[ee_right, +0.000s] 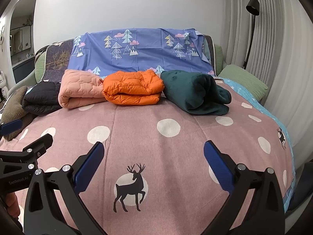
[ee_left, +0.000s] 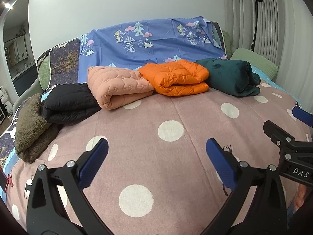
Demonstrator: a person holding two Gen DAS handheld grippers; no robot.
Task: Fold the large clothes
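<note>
Hovering released and empty above the dotted pink bedspread (ee_left: 148, 105), left claw (ee_left: 156, 162) and right claw (ee_right: 153, 165) face five folded garments, including the orange puffer jacket (ee_right: 133, 90).

A home living room or bedroom: a green cushioned sofa (ee_right: 244, 80) draped in patterned cotton sheets (ee_right: 140, 47), a black floor lamp (ee_right: 252, 5), pleated white curtains (ee_right: 273, 39), and an arched doorway (ee_left: 17, 45).
</note>
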